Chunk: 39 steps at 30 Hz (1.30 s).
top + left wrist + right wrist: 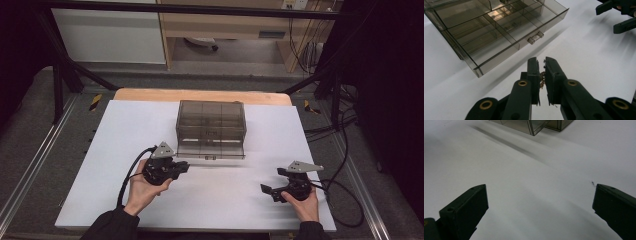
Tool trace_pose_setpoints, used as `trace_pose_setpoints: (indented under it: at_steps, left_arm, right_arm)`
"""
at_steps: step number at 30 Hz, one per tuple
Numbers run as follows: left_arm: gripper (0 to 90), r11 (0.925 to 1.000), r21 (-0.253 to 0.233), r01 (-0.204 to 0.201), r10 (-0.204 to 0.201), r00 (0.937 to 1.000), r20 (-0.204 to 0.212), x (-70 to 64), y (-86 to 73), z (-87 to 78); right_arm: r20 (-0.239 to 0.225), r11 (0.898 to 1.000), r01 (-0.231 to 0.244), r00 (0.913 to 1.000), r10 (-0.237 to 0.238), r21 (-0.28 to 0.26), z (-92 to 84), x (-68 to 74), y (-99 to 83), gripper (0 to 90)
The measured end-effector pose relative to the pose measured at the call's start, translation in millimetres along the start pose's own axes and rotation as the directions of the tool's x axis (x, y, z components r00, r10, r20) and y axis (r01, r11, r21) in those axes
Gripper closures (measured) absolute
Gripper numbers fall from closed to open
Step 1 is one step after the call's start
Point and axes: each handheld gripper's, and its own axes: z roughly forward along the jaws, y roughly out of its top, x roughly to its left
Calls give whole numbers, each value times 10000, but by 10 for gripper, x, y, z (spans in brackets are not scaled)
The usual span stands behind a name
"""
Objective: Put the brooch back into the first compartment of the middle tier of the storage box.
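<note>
We see the left gripper [542, 65] with its jaws drawn nearly together, pinching a small gold-coloured piece [542, 79] that looks like a bit of fine chain; too little of it shows for us to say exactly what it is. The piece sits in the narrow gap between the two black jaws, partway back from their tips, held above the white table surface [586, 65].

Ahead of those jaws and off to their left in the left gripper view lies the smoky clear drawer [499, 37], pulled out of its organiser box [211, 122] and divided into several compartments. Its front wall with the small clear handle [535, 37] faces the gripper, and the held piece is near that front wall but outside the drawer, not over any compartment.

In the high view the left gripper [183, 167] sits just beside the drawer's front left corner, in the person's left hand [142, 190].

The right gripper [272, 182] is well apart from the box, low over the table on the right side, with its jaws spread wide and nothing between them.
</note>
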Motion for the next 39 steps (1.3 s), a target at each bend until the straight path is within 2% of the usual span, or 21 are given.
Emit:
trace_pose_setpoints:
  at_steps: [20, 39]
  left_arm:
    - [825, 9999, 65, -129, 131, 9994, -323, 111, 268, 67]
    - [825, 9999, 142, 42, -33, 9978, -663, 255, 497, 189]
  right_arm:
    - [-3, 10000, -12, 10000, 12, -15, -1, 0, 1, 5]
    - [-11, 10000, -23, 10000, 23, -34, -2, -2, 2, 5]
